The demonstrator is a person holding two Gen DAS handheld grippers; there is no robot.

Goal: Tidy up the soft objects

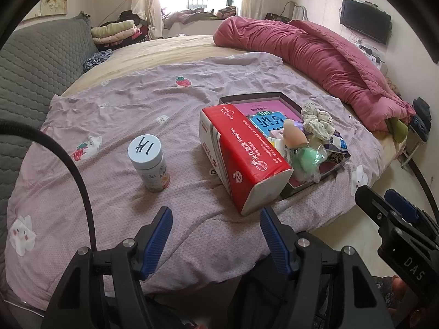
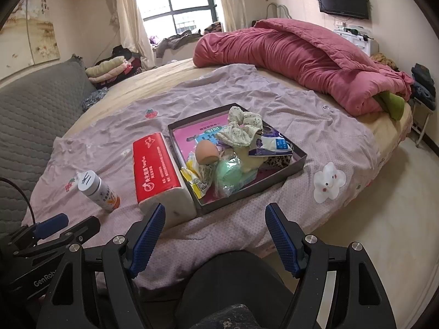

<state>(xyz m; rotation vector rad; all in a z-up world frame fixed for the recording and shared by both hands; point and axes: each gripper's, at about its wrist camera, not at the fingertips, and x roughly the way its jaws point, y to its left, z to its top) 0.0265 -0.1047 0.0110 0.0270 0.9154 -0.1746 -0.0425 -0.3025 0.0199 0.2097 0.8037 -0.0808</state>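
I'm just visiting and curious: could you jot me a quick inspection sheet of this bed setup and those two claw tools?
Surface: lilac quilt spread over the bed, wrinkled.
Job's things: floral scrunchie, green puff and other small bits piled in the dark tray; red tissue pack lying against the tray's left wall.
Clutter: white-capped bottle upright, left of the pack.
Grippers: left gripper and right gripper both open, holding nothing.
Cables: black cable looping at left.
Surroundings: pink duvet, window, wall TV.
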